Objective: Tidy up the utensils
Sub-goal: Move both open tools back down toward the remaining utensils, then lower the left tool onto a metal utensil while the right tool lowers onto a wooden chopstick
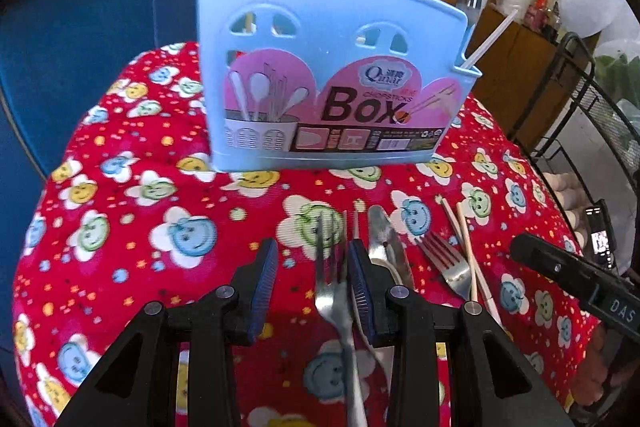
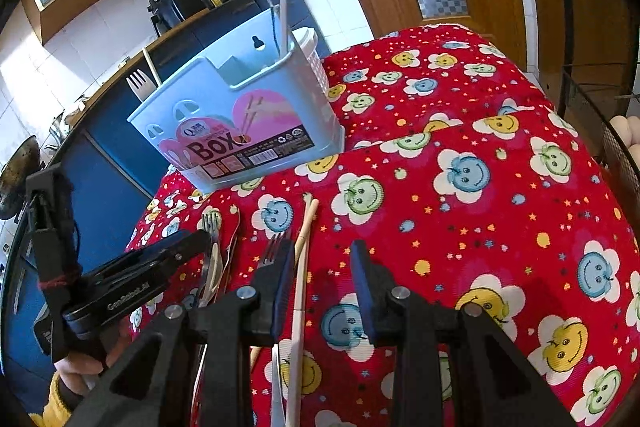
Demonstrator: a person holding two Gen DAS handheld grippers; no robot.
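Steel fork (image 1: pixel 332 291) between gaping left gripper (image 1: pixel 313 277); right gripper (image 2: pixel 324 283) gaping over chopsticks (image 2: pixel 301 267).

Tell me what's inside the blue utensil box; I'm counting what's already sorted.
Sticking out of the blue box: a fork, a chopstick and a white stick. The walls hide their lower ends and anything shorter.

Right half of the red cloth (image 2: pixel 500 187) is bare, free room there. The blue box (image 1: pixel 328 75) blocks the far side of the counter; forks (image 1: pixel 332 279), knife (image 1: pixel 384 239) and chopsticks (image 1: pixel 466 243) crowd the near middle. Left tongs (image 2: pixel 160 267) sit close beside right tongs (image 2: pixel 320 283), little gap between.
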